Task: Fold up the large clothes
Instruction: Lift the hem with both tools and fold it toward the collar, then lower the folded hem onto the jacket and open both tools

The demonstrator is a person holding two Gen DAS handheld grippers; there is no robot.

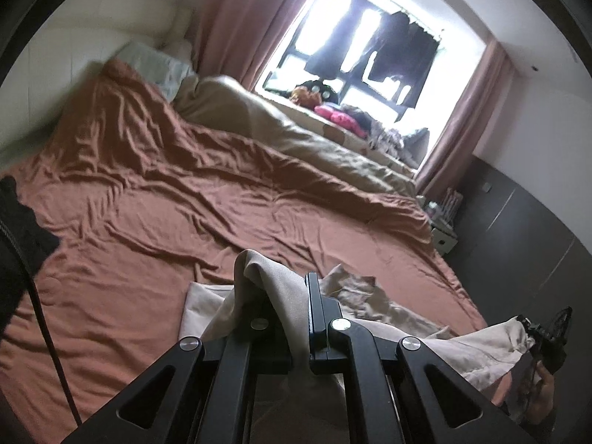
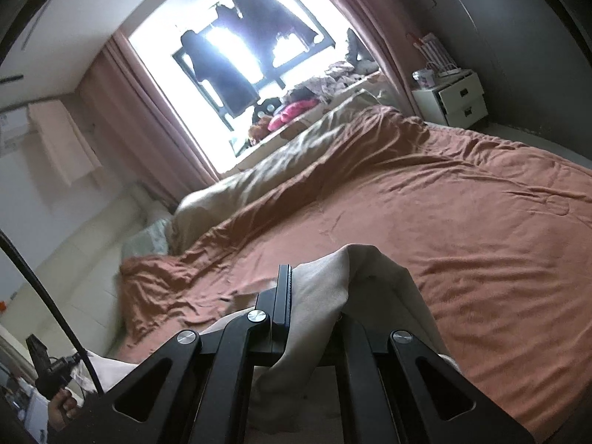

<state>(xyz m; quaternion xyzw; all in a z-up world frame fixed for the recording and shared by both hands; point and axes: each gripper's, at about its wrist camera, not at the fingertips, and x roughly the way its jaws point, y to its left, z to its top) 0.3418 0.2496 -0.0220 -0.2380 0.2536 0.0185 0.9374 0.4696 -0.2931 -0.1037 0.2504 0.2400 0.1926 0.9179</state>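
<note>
Fabric fills both pinches: the left gripper [image 1: 286,318] and the right gripper [image 2: 314,310] are each pressed onto a bunched edge of the beige garment [image 1: 370,296], holding it stretched between them above the rust bedspread [image 1: 166,203], probably to lay it flat. Folds drape over one finger of each, and the garment's full shape is cut off.

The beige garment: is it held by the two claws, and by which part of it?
Yes. Each claw, left and right, is shut on a bunched fold of the beige garment; which part of the garment cannot be told.
</note>
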